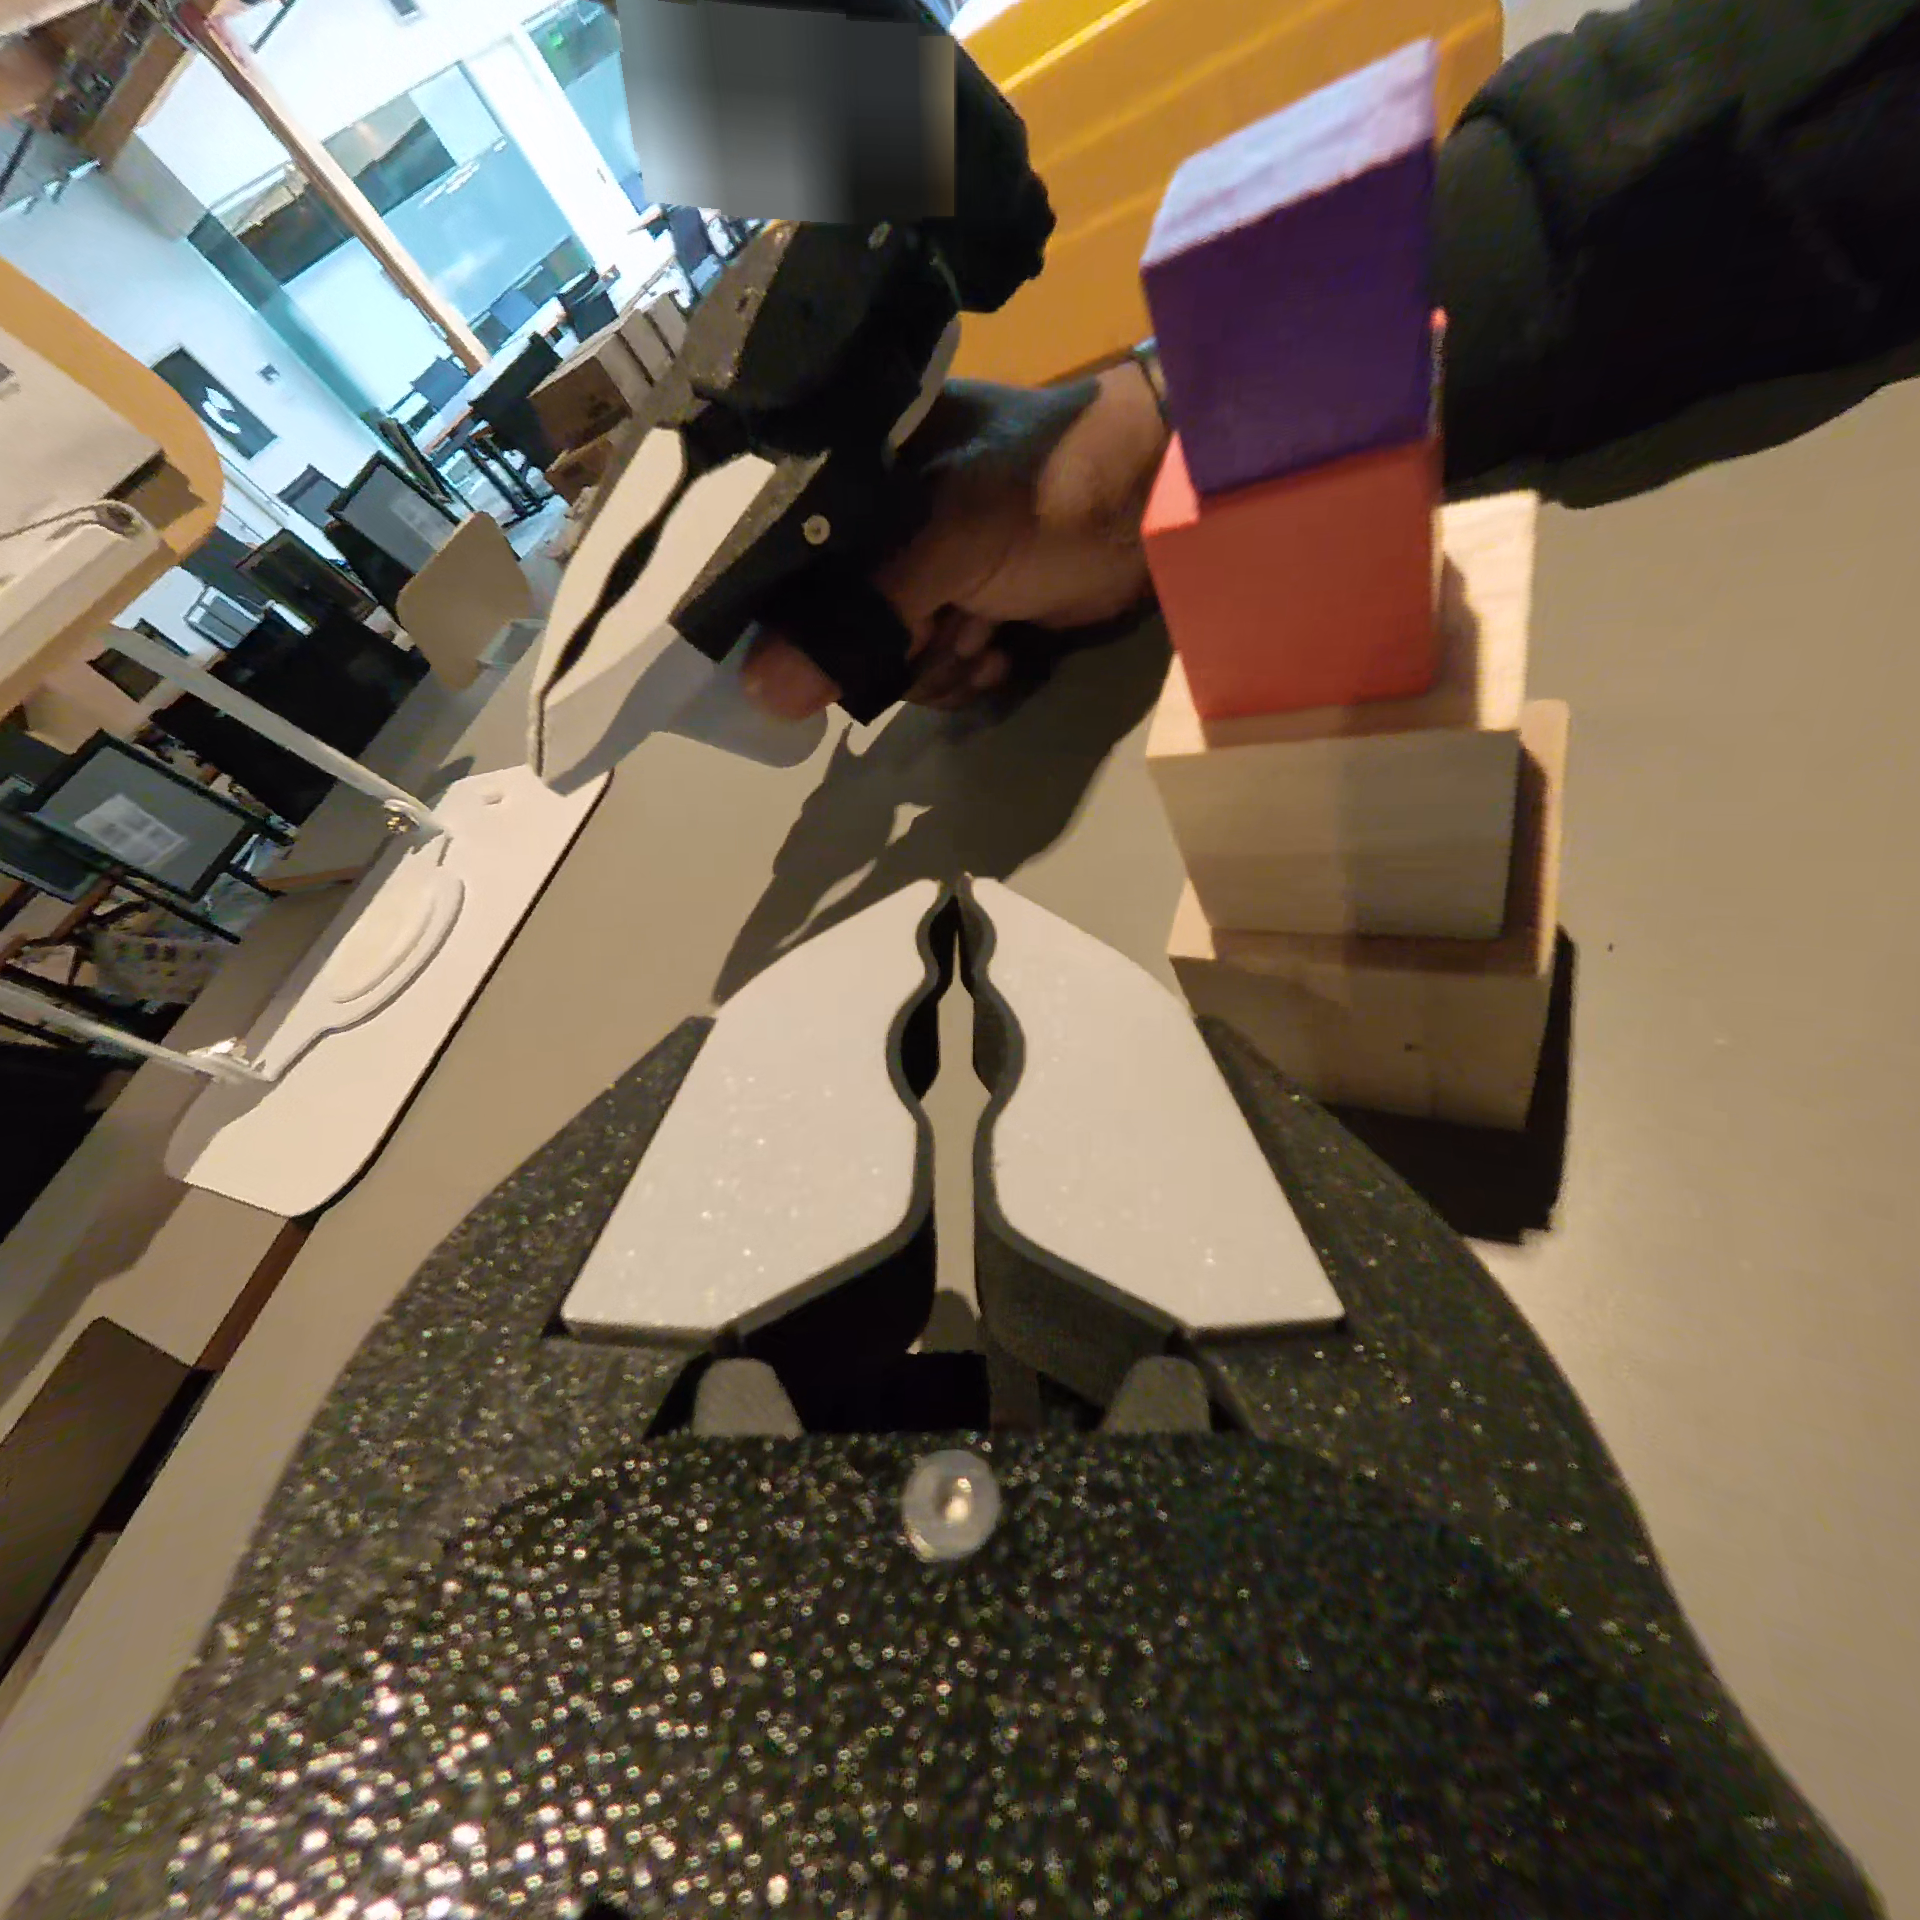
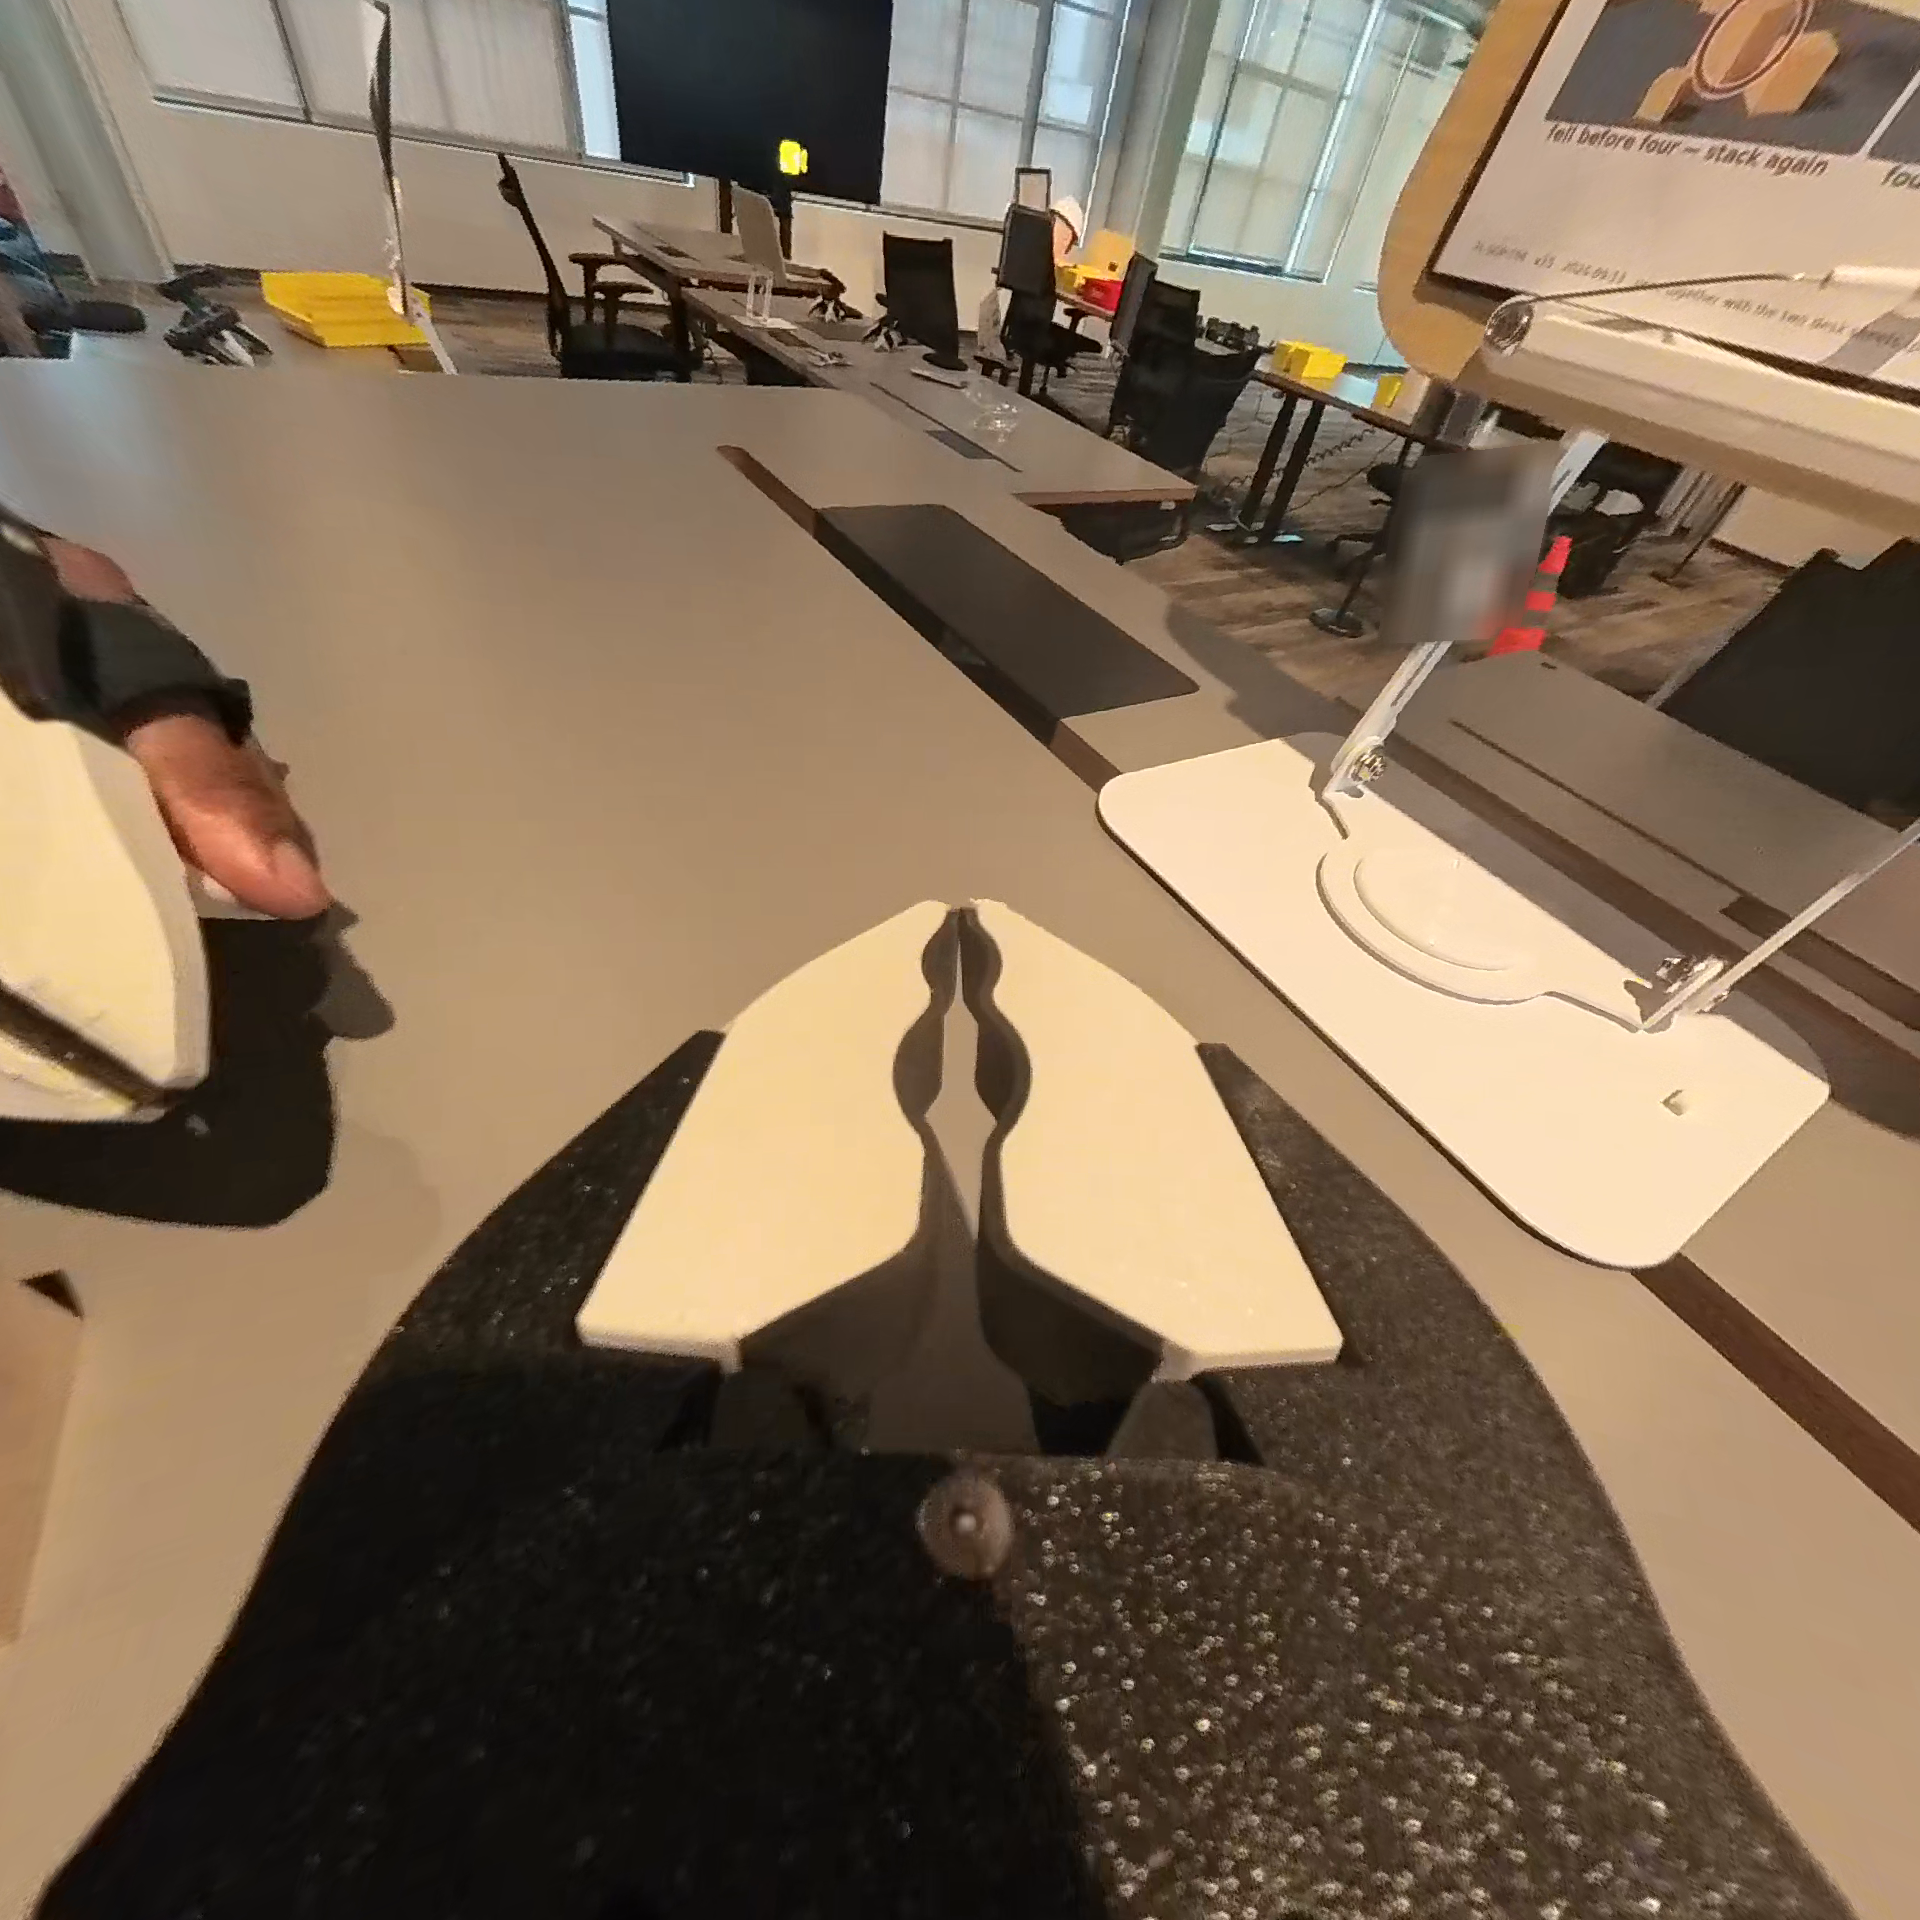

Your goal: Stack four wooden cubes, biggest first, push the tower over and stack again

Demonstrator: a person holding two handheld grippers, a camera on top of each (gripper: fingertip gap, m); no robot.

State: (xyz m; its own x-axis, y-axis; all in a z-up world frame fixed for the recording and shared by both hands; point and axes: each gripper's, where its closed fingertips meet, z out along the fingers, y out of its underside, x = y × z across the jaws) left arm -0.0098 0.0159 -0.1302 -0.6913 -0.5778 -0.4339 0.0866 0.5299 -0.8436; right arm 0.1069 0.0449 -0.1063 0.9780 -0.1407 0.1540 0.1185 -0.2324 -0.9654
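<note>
A tower of four cubes stands on the grey table (image 1: 1714, 831) at the right of the left wrist view. A large plain wooden cube (image 1: 1361, 1039) is at the bottom, then a smaller plain one (image 1: 1340, 831), a red cube (image 1: 1299, 592) and a purple cube (image 1: 1299, 301) on top. My left gripper (image 1: 956, 894) is shut and empty, low over the table just left of the tower's base. My right gripper (image 1: 542, 717), held by a hand, hovers farther back on the left, shut and empty. In its own view the right gripper (image 2: 961, 914) points at bare table.
A white stand base (image 2: 1455, 987) with a clear bracket sits at the table's edge, also seen in the left wrist view (image 1: 343, 997). A yellow bin (image 1: 1195, 135) and a dark sleeve (image 1: 1683, 239) are behind the tower. A left gripper finger (image 2: 94, 914) shows at the left edge. The left gripper's tips are roughly 12 cm from the right gripper's.
</note>
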